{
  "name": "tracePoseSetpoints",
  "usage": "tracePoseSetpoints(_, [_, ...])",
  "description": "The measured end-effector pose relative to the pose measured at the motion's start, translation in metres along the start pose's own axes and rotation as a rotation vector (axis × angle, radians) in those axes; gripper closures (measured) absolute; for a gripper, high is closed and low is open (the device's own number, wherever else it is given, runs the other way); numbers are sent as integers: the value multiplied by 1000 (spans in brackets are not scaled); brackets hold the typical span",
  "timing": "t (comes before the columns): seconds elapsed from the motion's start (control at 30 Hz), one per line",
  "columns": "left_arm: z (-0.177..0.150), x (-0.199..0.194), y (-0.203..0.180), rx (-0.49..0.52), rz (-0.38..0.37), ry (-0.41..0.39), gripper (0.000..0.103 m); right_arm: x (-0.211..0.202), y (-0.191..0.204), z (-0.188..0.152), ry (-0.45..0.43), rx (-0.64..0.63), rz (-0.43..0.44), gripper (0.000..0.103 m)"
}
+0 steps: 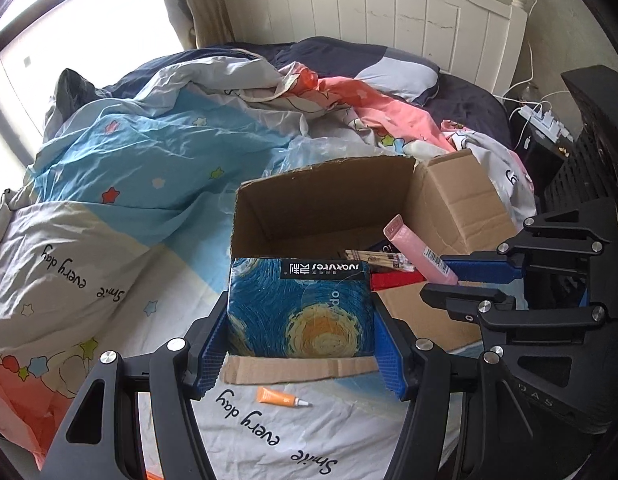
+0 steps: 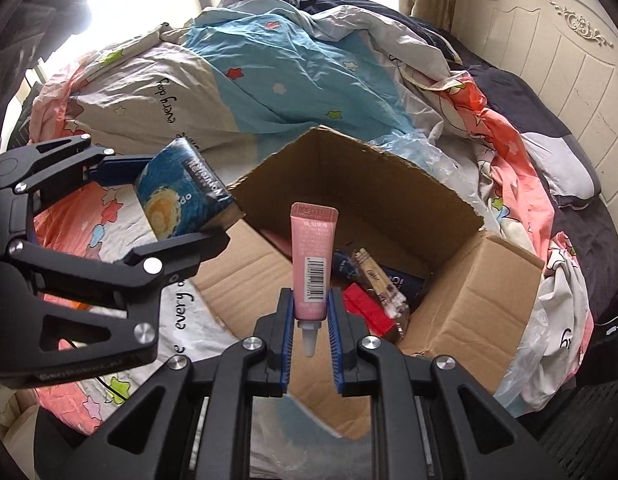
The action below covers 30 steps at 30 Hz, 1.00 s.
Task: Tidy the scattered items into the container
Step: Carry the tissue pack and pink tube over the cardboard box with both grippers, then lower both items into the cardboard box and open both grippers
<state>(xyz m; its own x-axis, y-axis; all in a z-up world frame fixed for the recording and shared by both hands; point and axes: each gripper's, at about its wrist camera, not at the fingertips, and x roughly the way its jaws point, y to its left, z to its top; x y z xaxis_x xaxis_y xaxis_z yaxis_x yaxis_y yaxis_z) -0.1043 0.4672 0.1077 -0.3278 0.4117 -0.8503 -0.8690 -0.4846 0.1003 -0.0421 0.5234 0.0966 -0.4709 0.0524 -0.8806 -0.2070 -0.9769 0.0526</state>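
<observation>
An open cardboard box (image 1: 325, 200) sits on the bed and holds a red packet (image 2: 365, 306), a bundle of sticks (image 2: 383, 280) and a dark item. My left gripper (image 1: 299, 312) is shut on a blue swirl-patterned tissue pack (image 1: 297, 308), held at the box's near edge; it also shows in the right wrist view (image 2: 181, 196). My right gripper (image 2: 311, 300) is shut on a pink tube (image 2: 312, 256), cap toward the camera, held over the box; the tube shows in the left wrist view (image 1: 421, 252). A small orange tube (image 1: 283, 397) lies on the quilt beneath the left gripper.
A rumpled star-print quilt (image 1: 149, 152) covers the bed. A white headboard (image 1: 381, 12) stands behind. A power strip with cables (image 1: 543, 118) lies at the right. A clear plastic bag (image 2: 429, 160) lies behind the box. The box flap (image 1: 457, 200) hangs open to the right.
</observation>
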Motion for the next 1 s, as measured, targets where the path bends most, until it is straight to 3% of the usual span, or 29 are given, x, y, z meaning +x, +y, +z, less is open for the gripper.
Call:
tracePoseSetpoints(0.13, [16,24,-5,-10,-34,13,38,7,-17,3,7,26,-6,88])
tracePoseSetpoints(0.43, [34,59,-7,-19,-28,50,38,24,-50,6,30,72,-21,88])
tracePoseSetpoints(1.0, [33,99,-13,11,-45,95,38,46,-58,4,47,54,-20,88])
